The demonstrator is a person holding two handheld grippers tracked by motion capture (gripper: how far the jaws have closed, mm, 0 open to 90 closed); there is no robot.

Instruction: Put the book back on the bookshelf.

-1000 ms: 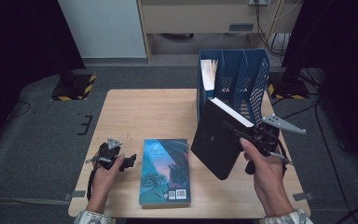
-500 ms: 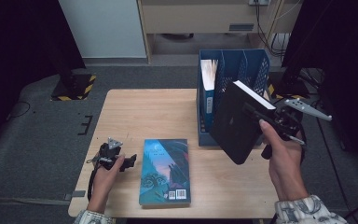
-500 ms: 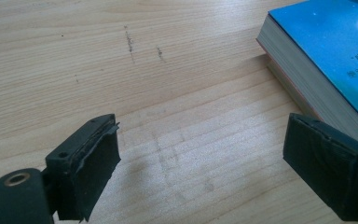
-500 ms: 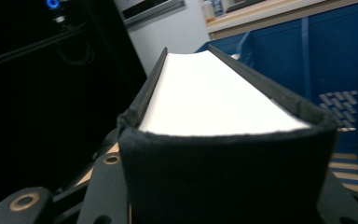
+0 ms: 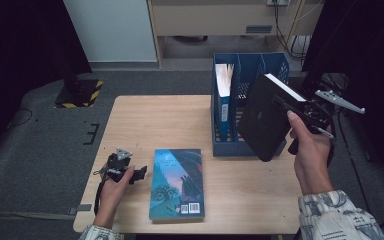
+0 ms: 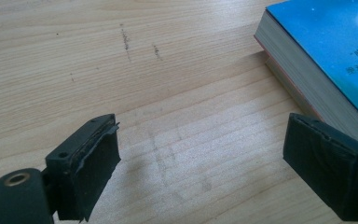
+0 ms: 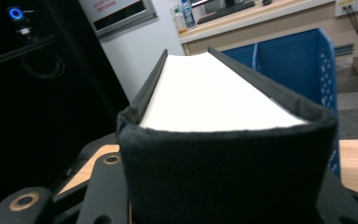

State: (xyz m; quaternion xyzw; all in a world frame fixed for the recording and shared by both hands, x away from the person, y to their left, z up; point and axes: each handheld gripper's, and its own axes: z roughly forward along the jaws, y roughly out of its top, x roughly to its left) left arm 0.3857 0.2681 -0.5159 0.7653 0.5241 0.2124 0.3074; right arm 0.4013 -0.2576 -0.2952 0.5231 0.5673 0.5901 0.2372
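In the high view the right gripper [image 5: 300, 112], at 3 o'clock, is clamped on a black book [image 5: 262, 117] held above the blue rack's [image 5: 247, 65] right slots; one book [image 5: 223, 95] already stands inside, a teal book [image 5: 177, 182] waits flat at 6 o'clock. The left gripper view shows the left gripper's [image 6: 205, 158] jaws apart over bare table [image 6: 121, 70]. The right gripper view shows the black book's spine [image 7: 223, 172] pinched between the jaws, so I judge the job roughly half done.

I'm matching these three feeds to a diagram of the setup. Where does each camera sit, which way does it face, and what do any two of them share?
High view: above the person's side, looking forward and down on the table; both forearms, left gripper, right gripper holding the black book.
Left gripper view: low over the table, between open jaws toward the blue book.
Right gripper view: along its jaws, clamped on the black book, toward the blue file rack.
Shared: blue book in high and left gripper views.
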